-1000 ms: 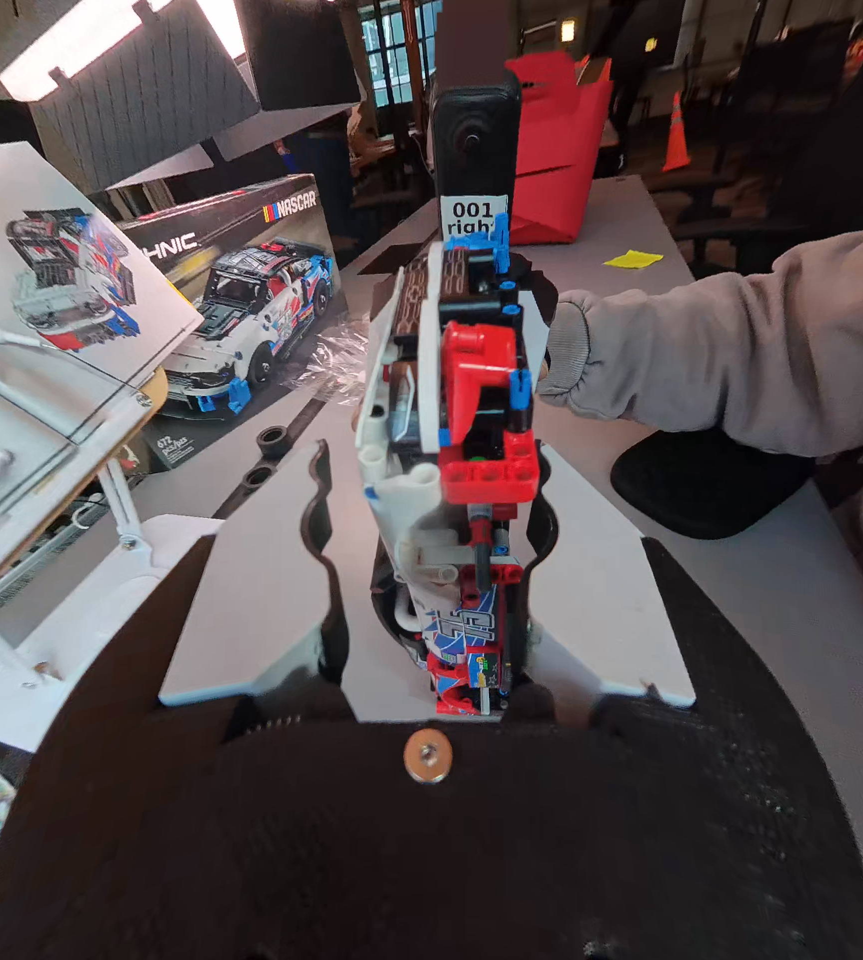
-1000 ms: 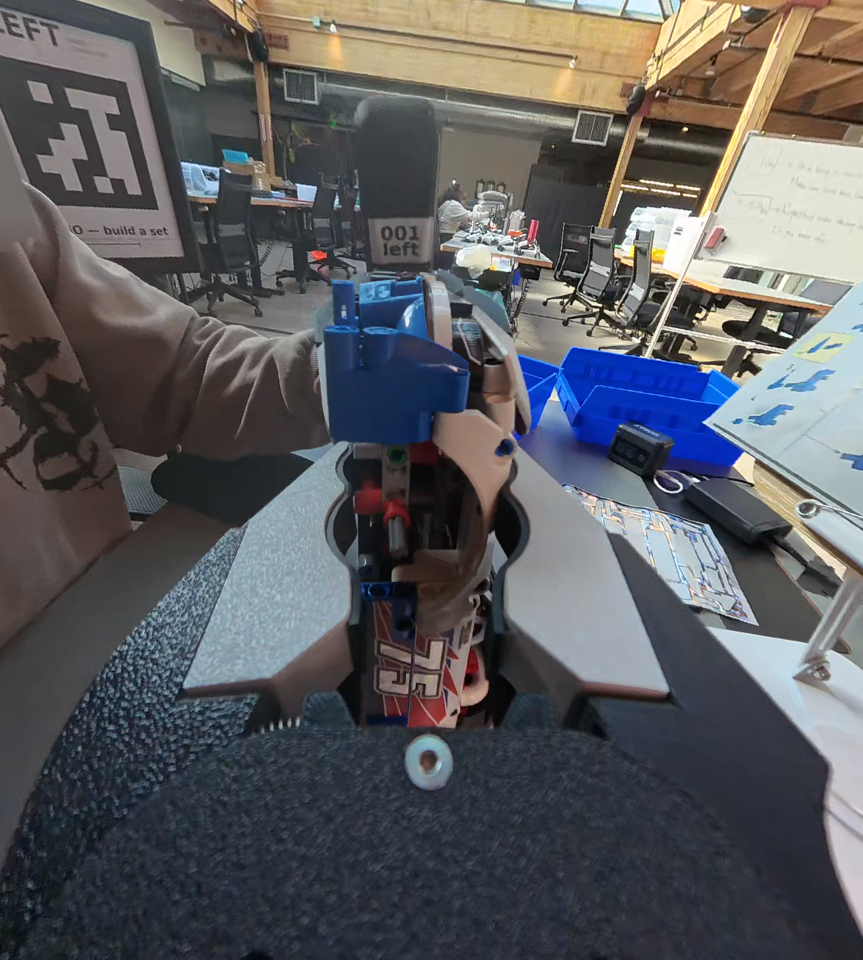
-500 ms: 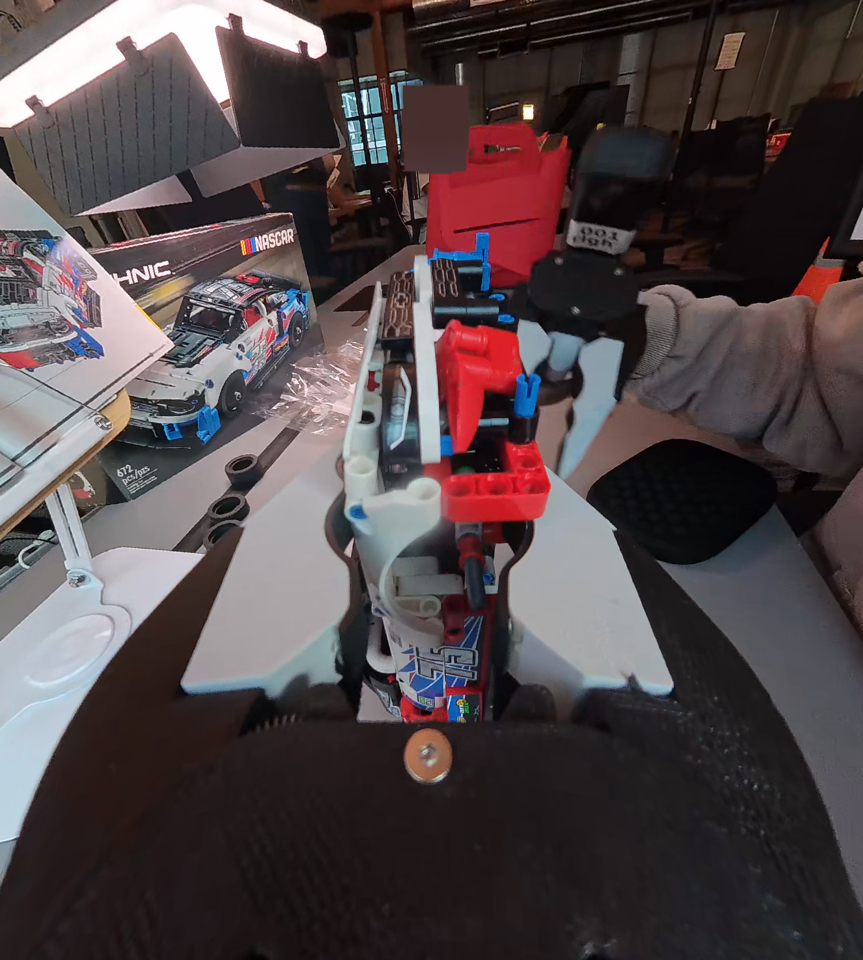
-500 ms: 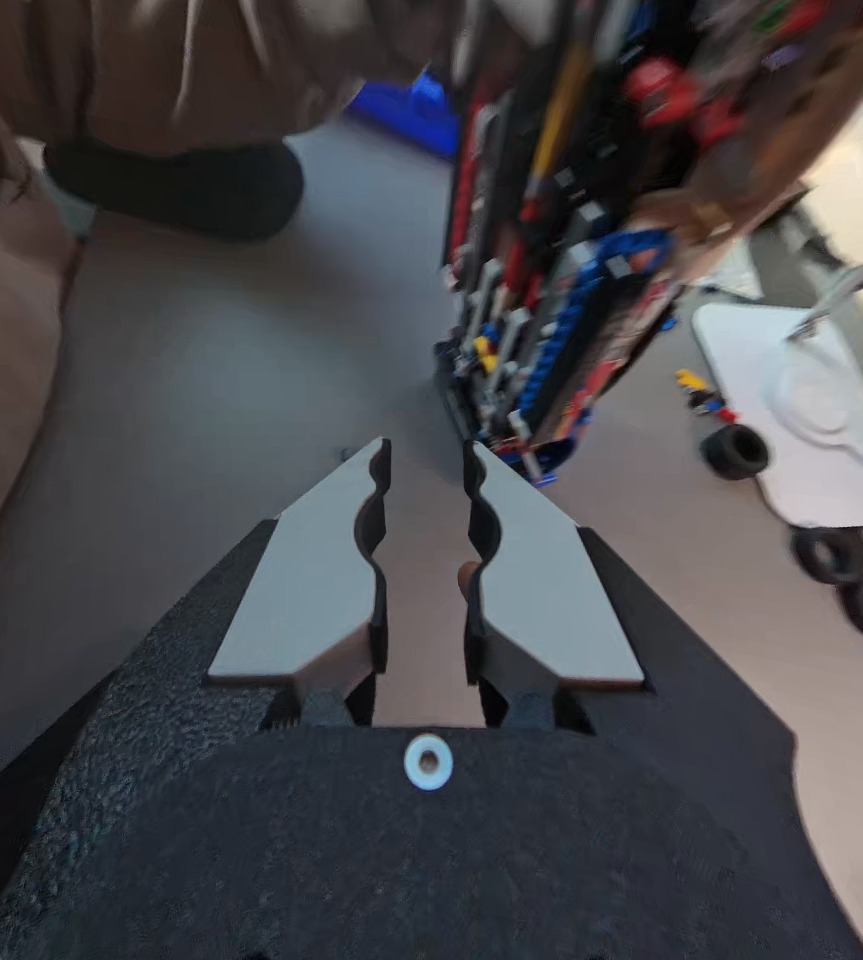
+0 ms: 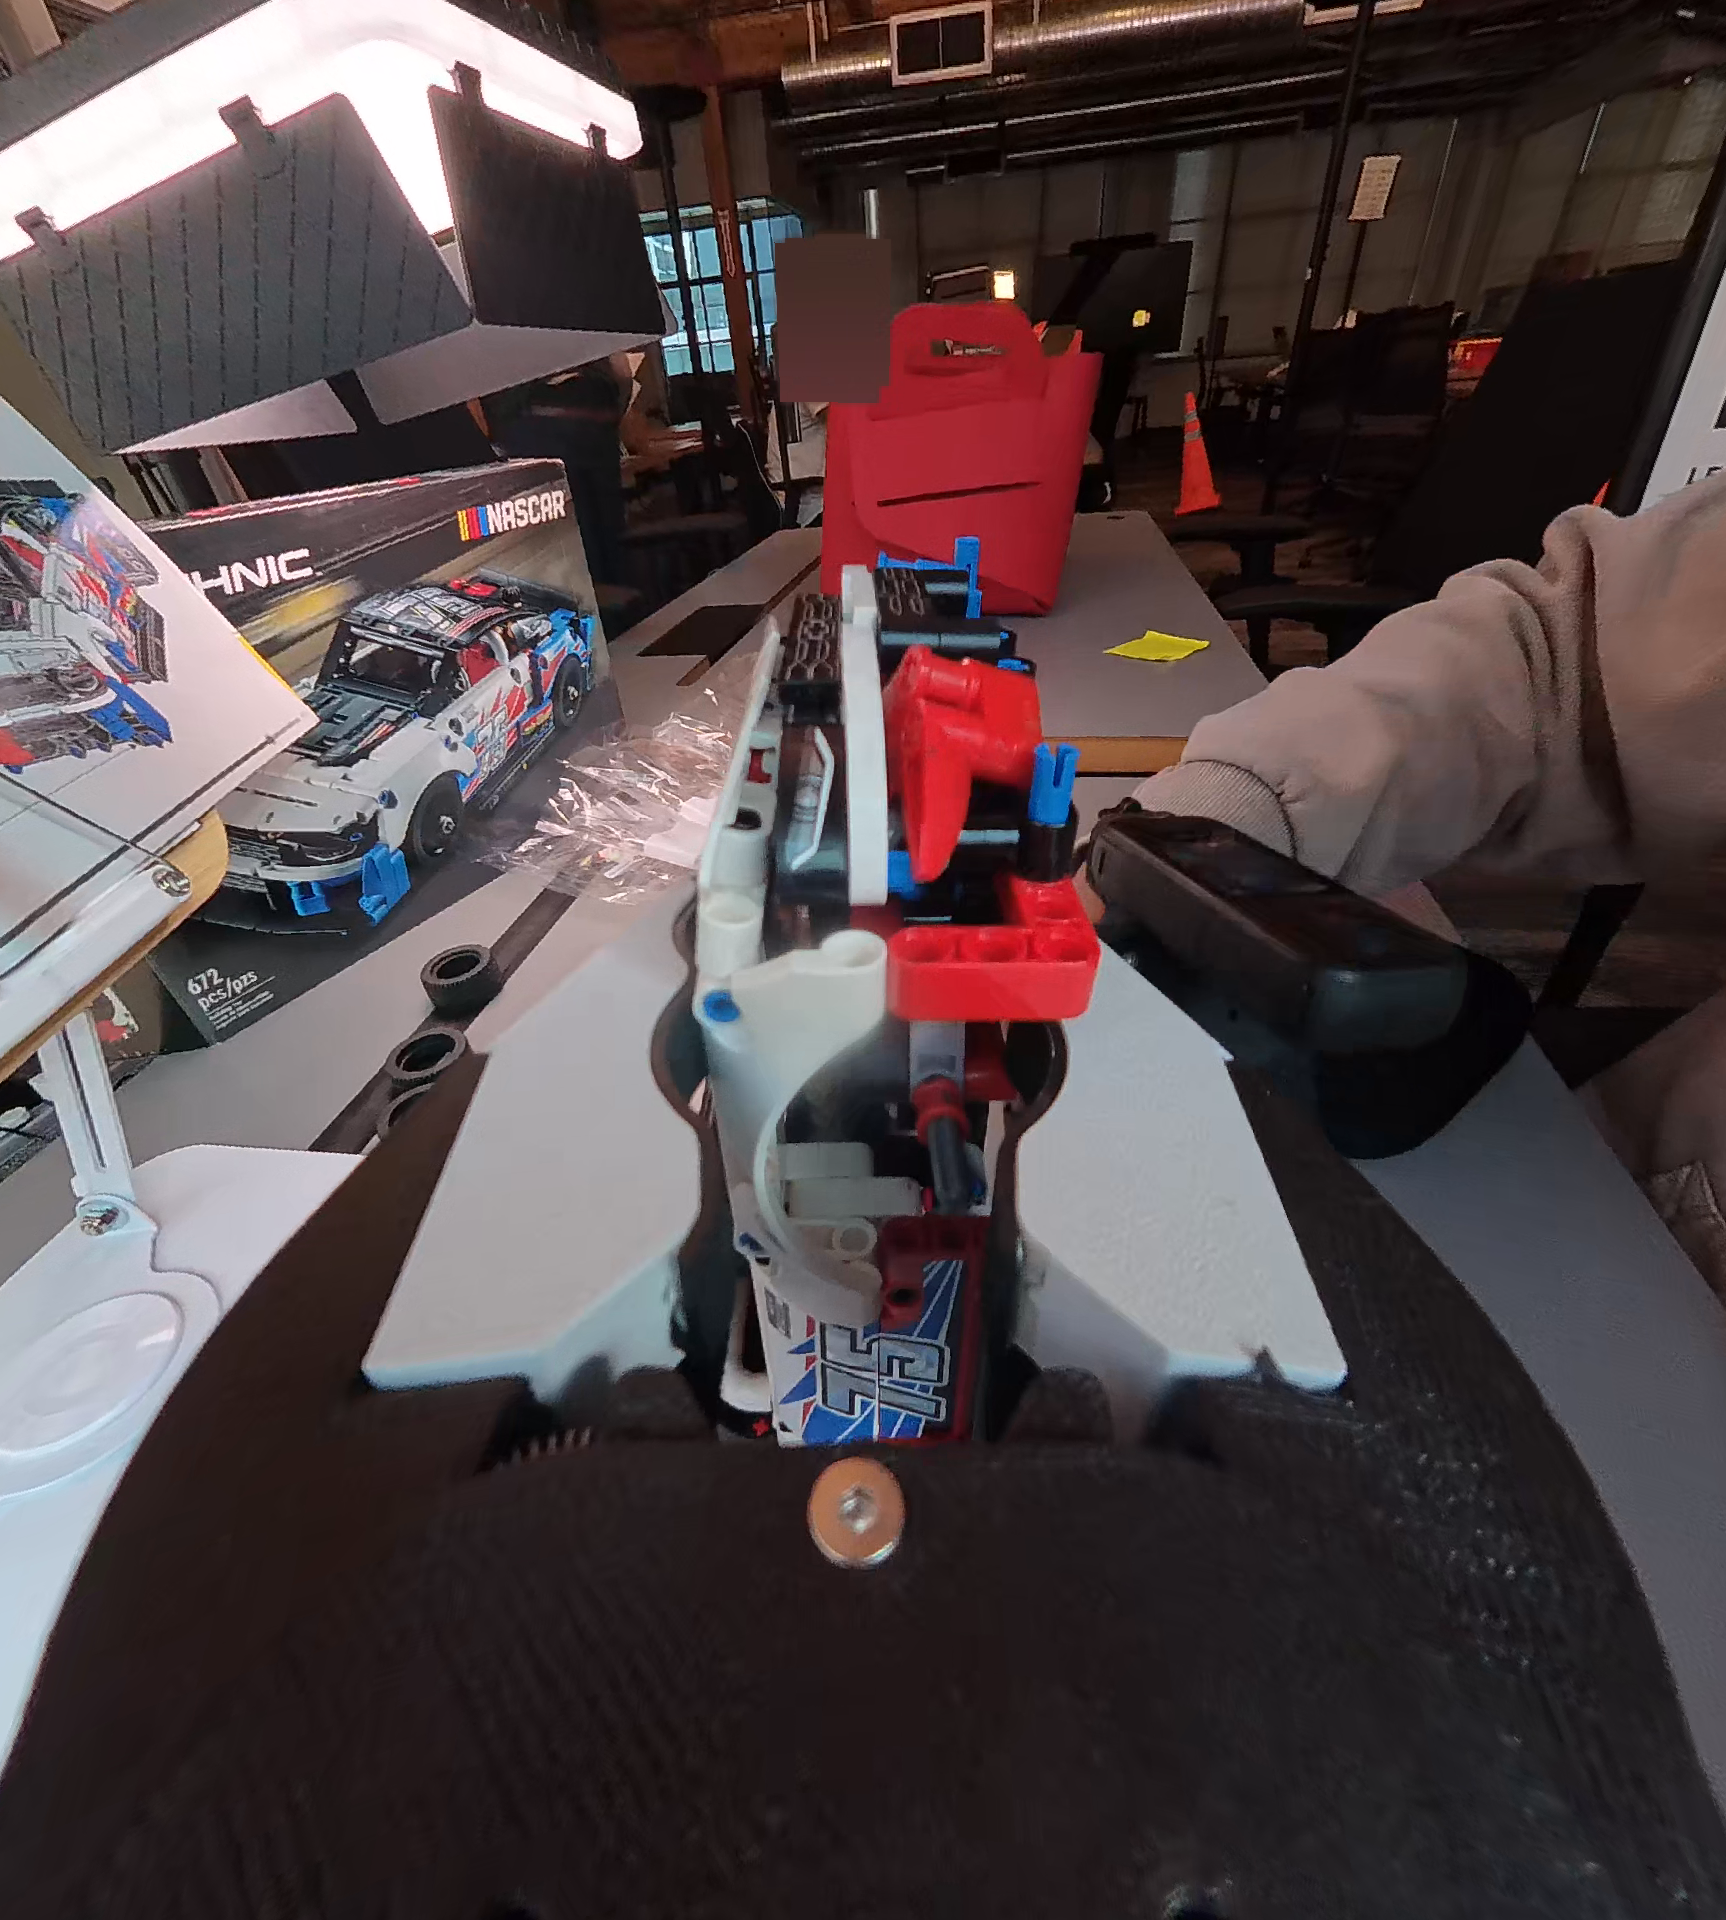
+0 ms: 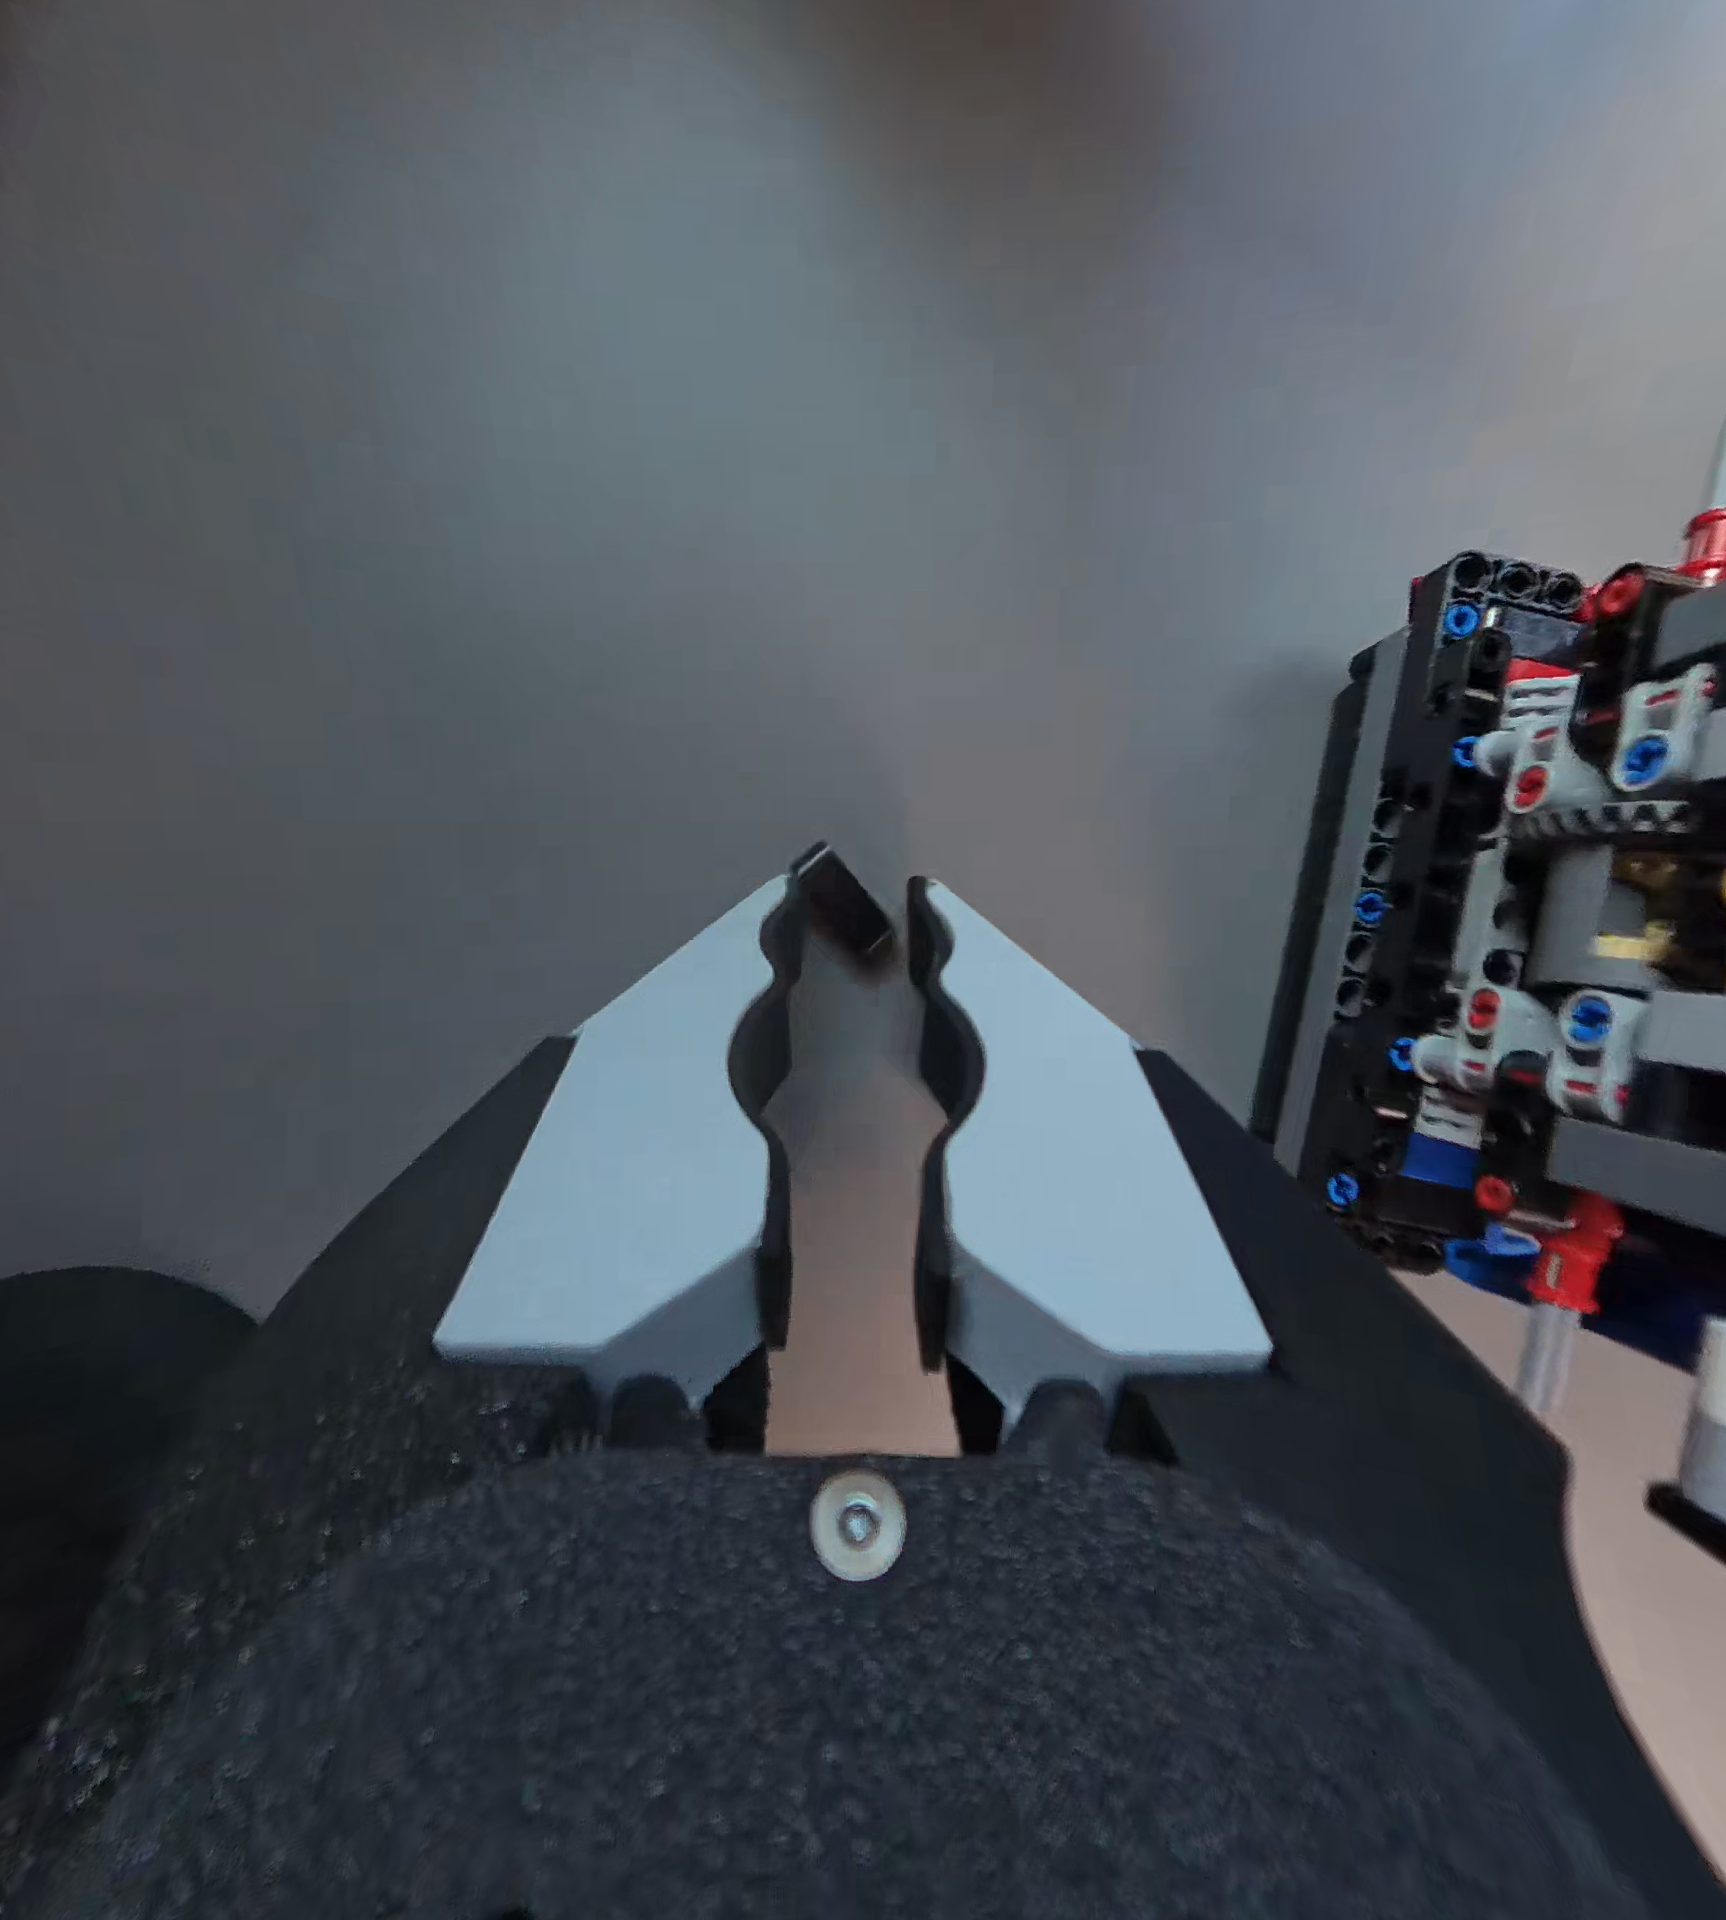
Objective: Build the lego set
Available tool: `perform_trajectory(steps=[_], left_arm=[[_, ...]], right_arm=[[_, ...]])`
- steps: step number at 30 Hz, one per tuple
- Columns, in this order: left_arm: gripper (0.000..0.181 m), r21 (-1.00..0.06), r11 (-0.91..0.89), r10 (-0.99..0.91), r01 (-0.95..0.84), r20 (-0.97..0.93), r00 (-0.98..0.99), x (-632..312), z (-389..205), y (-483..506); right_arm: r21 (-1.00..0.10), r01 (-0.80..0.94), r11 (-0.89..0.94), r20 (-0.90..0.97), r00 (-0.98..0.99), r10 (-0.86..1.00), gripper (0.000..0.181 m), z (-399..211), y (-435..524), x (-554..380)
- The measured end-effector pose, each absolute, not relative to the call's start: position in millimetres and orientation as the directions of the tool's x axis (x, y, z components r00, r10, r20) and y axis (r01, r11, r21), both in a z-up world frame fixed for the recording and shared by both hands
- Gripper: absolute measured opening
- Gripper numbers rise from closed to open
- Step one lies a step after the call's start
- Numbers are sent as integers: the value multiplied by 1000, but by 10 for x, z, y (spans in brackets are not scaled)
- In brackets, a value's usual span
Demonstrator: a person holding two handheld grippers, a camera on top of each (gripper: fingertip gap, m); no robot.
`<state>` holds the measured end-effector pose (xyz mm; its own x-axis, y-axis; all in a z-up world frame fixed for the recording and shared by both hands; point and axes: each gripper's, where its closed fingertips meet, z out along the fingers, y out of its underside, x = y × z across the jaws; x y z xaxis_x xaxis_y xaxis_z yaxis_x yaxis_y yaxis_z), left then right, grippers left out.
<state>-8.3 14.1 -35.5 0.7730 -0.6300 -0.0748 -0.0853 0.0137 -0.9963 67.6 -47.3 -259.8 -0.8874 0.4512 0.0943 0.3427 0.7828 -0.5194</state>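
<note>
My left gripper (image 5: 874, 925) is shut on the partly built lego car (image 5: 942, 748), a white, red, blue and black model held edge-on between the white fingers above the table. My right gripper (image 6: 851, 883) points down at the grey table (image 6: 423, 520), its jaws a narrow gap apart. A small black lego piece (image 6: 843, 914) lies between its fingertips, against the left one and not clamped. The car's underside (image 6: 1524, 914) shows at the right edge of the right wrist view. In the left wrist view the right gripper's black body (image 5: 1274, 935) is low, just right of the car.
The lego box (image 5: 371, 675) and an instruction booklet on a white stand (image 5: 38, 665) are at the left. Black tyres (image 5: 459, 977) and a clear plastic bag (image 5: 630, 810) lie before the box. A red bag (image 5: 952, 468) stands behind. A person's sleeve (image 5: 1513, 707) reaches in from the right. There is about 25 cm between the tips of the two grippers.
My right gripper let go of the car, swung down to the table and now has a small black piece between its tips. My left gripper kept hold of the car.
</note>
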Motion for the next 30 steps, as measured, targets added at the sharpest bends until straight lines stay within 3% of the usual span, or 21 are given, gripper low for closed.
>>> perform_trajectory(steps=[1, 7, 10, 12, 15, 19, 22, 26, 30], left_arm=[[54, -996, 17, -634, -82, -74, 770, -80, -353, 142], [54, -998, 24, -641, -56, -58, 765, -105, -345, 134], [54, -999, 19, -632, -40, -43, 774, -125, -340, 155], [53, -1000, 11, -627, -29, -29, 779, -157, -344, 162], [53, -999, 11, -620, -31, -31, 784, -171, -346, 162], [53, -999, 20, -628, -28, -34, 778, -149, -344, 160], [53, -999, 20, -625, -28, -34, 780, -156, -344, 161], [53, -1000, 21, -624, -21, -30, 781, -163, -342, 165], [53, -999, 23, -620, -26, -35, 784, -158, -346, 157]], right_arm=[[-524, 367, 769, 68, -882, 467, 6, -2591, -475, 644], [-378, 770, 515, -422, -638, 645, 5, -2450, -383, 1027], [-302, 852, 428, -463, -524, 716, 5, -2551, -218, 1180], [-352, 859, 373, -485, -508, 712, 6, -2525, -213, 1208], [-404, 848, 343, -352, -490, 798, 7, -2588, 40, 1173], [-557, 795, 240, -220, -420, 881, 14, -2457, 268, 1035], [-679, 629, 379, -69, -568, 820, 10, -2254, 51, 1116], [-626, 457, 632, 195, -693, 694, 10, -2357, -229, 1208], [-567, 404, 718, 285, -722, 631, 9, -2465, -303, 1188]])
